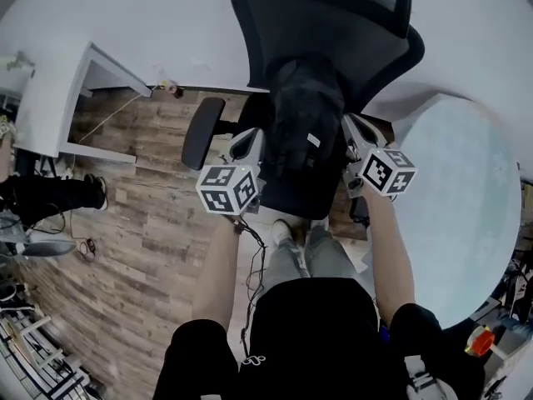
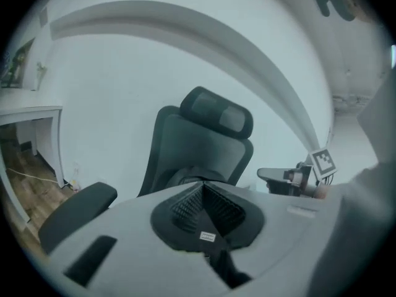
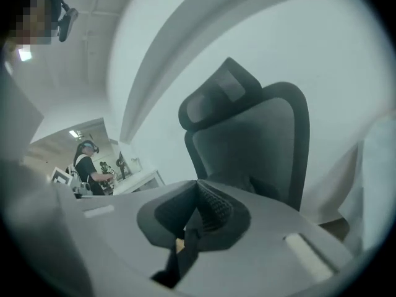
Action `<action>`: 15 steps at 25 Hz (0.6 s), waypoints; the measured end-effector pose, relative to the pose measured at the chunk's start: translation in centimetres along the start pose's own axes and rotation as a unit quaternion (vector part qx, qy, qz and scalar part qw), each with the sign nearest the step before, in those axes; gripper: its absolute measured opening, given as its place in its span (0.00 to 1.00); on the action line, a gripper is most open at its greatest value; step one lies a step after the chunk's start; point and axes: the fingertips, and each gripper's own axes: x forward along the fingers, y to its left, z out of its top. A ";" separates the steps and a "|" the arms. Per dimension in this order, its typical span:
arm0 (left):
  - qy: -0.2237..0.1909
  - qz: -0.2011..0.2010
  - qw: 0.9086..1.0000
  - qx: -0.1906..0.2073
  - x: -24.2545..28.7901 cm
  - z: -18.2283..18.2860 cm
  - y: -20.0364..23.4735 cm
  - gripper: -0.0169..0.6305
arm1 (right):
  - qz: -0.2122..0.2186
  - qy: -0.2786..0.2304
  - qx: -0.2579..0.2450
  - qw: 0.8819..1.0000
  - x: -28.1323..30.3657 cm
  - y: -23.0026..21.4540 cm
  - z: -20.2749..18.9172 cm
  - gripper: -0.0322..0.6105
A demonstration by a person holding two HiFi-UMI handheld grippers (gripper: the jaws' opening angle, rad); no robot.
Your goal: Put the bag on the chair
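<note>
A black bag [image 1: 304, 119] rests on the seat of a black mesh office chair [image 1: 333, 23] straight ahead of me. My left gripper [image 1: 254, 140] is at the bag's left side and my right gripper [image 1: 354, 132] at its right side. In the left gripper view the pads meet at my left gripper [image 2: 203, 187], and a black strap [image 2: 216, 262] with a small white label comes out from between them. In the right gripper view my right gripper [image 3: 199, 187] is shut the same way on a black strap [image 3: 184, 252]. The chair's backrest [image 2: 198, 147] and headrest [image 3: 213, 101] rise behind the jaws.
The chair's left armrest [image 1: 202, 132] sticks out beside my left gripper. A white desk [image 1: 50, 98] stands at the left and a round white table [image 1: 466, 207] at the right. Another person's legs [image 1: 50, 194] are on the wood floor at the left. Cables lie nearby.
</note>
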 end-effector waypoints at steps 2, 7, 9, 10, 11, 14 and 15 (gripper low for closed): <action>-0.028 -0.013 0.999 0.014 -1.9 1.4 -2.2 0.02 | 0.005 -0.023 -0.011 1.000 -0.6 2.7 1.3 0.07; -0.089 0.038 0.994 0.046 -6.0 5.5 -4.4 0.03 | 0.029 -0.057 -0.064 0.996 -2.0 8.8 4.0 0.07; -0.117 0.057 0.990 0.056 -7.0 7.4 -4.8 0.03 | 0.037 -0.073 -0.081 0.993 -2.5 10.4 5.0 0.07; -0.125 0.063 0.988 0.064 -7.4 8.0 -5.0 0.03 | 0.037 -0.076 -0.087 0.993 -2.8 10.8 5.2 0.07; -0.131 0.067 0.986 0.074 -7.7 8.5 -5.3 0.03 | 0.036 -0.079 -0.091 0.992 -3.0 11.0 5.4 0.07; -0.140 0.069 0.984 0.092 -8.3 9.7 -5.8 0.03 | 0.037 -0.086 -0.101 0.990 -3.4 11.7 6.3 0.07; -0.143 0.068 0.983 0.091 -8.4 9.9 -5.8 0.03 | 0.037 -0.088 -0.105 0.990 -3.4 11.8 6.5 0.07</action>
